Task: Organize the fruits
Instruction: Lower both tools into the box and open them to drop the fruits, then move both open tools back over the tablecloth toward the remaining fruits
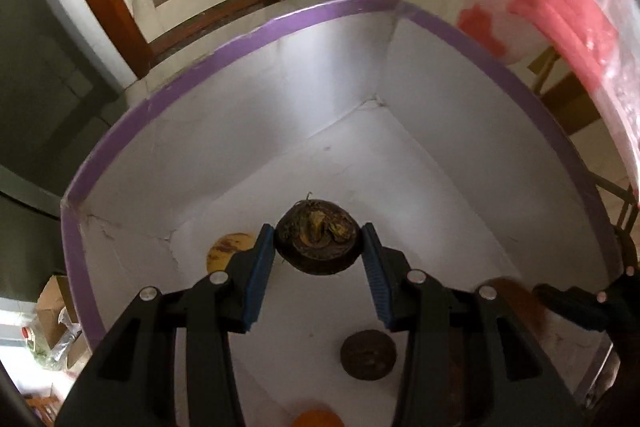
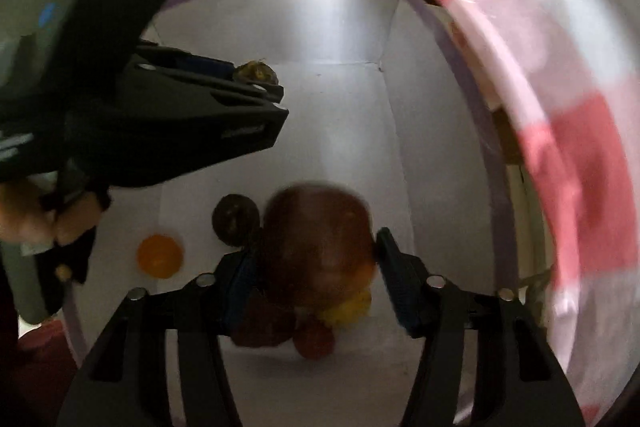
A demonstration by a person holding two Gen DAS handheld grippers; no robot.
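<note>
Left wrist view, dark round fruit (image 1: pixel 318 241), dried yellowish-brown calyx on top

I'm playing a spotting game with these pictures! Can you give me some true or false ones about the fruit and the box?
1. The left gripper holds a dark round fruit. True.
2. The box has a green rim. False: the rim is purple.
3. The right gripper has a big reddish-brown fruit between its fingers. True.
4. The box has no fruit lying on its floor. False: an orange fruit and another dark fruit lie there.
5. Both grippers are over the box. True.
</note>
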